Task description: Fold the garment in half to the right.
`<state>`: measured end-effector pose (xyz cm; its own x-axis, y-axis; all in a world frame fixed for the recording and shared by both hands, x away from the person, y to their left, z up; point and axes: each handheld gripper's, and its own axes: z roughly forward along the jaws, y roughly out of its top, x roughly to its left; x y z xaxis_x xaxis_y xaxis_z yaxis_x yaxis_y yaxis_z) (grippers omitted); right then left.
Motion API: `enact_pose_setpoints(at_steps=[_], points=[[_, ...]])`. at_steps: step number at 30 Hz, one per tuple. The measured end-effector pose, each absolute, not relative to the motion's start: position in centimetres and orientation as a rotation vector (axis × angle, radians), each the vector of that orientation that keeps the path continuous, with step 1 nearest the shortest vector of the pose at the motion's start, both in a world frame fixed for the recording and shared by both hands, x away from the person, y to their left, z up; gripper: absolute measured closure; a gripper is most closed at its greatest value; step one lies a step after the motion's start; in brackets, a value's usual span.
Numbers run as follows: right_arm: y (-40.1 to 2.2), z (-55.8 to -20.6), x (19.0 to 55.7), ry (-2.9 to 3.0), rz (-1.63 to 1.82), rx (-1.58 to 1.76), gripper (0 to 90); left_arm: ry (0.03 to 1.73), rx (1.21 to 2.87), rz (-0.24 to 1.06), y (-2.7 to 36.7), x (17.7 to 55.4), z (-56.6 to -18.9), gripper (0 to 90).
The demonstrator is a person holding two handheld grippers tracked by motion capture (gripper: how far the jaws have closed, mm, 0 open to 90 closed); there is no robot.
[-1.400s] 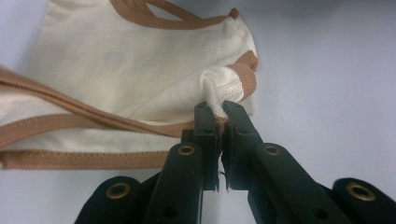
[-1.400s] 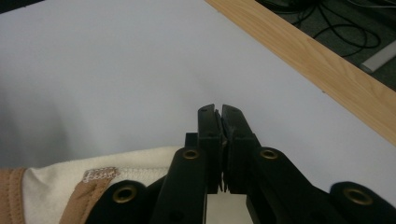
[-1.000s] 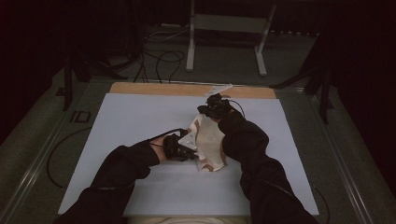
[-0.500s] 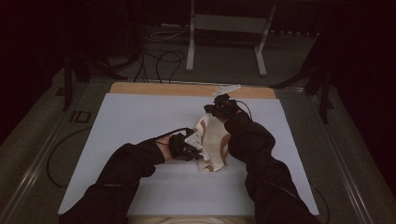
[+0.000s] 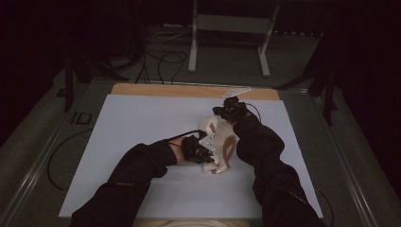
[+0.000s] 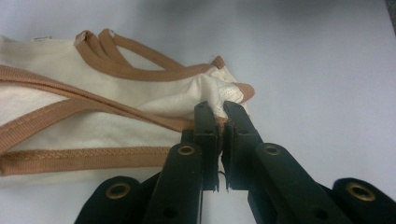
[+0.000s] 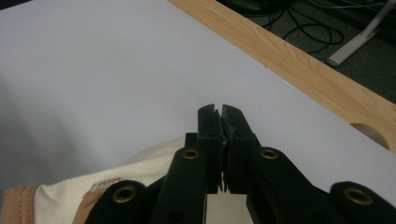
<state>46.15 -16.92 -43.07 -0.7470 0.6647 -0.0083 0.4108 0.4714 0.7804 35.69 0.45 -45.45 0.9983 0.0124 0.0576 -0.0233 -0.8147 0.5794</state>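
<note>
Left gripper view: left tool (image 6: 219, 112) pinches garment (image 6: 93, 116)

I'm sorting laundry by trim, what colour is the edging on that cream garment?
Tan brown binding on the cream garment, clearest in the left gripper view.

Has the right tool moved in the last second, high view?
Yes. The right tool has shifted toward the right of the high view and slightly toward the wooden strip at the table's far edge, drawing the cream garment along with it.
</note>
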Motion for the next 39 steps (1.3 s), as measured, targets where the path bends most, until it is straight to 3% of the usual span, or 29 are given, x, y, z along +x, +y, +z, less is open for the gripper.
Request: enact_pose_setpoints(at_steps=[39], points=[[-20.3, -48.6, 47.2, 2.395, 1.099, 1.038, 87.7, 0.059, 2.542, 0.01, -3.1, 36.7, -48.4, 85.1]])
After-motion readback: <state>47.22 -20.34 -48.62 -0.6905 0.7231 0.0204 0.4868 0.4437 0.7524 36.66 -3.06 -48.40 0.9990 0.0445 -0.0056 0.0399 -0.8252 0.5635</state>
